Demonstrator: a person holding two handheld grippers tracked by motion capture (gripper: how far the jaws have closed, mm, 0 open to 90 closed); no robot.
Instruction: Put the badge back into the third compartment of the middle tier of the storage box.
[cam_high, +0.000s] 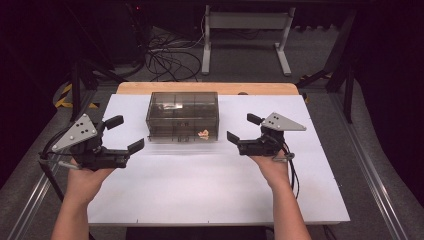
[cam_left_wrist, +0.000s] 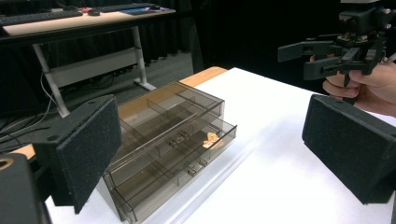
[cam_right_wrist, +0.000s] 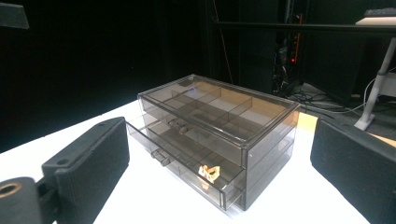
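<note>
A smoky see-through drawer box (cam_high: 183, 116) (cam_left_wrist: 159, 126) (cam_right_wrist: 219, 116) stands mid-table toward the far side. One of its drawers is pulled partly out toward me, and a small orange-and-cream item (cam_high: 203, 134) (cam_left_wrist: 210, 138) (cam_right_wrist: 209, 172) lies in its right end. Left of the box, my left gripper (cam_high: 127, 133) (cam_left_wrist: 214, 119) is held open above the table with nothing between its pads. To the right of the box my right gripper (cam_high: 242, 127) (cam_right_wrist: 222, 144) (cam_left_wrist: 308, 58) is open too and holds nothing. Both point at the box from a short way off.
The white table top (cam_high: 210, 185) has a wooden strip (cam_high: 210, 88) along its far edge. Beyond it are a white desk frame (cam_high: 245, 30) and loose cables (cam_high: 165, 55) on the floor. Dark stand legs (cam_high: 80, 80) flank the table.
</note>
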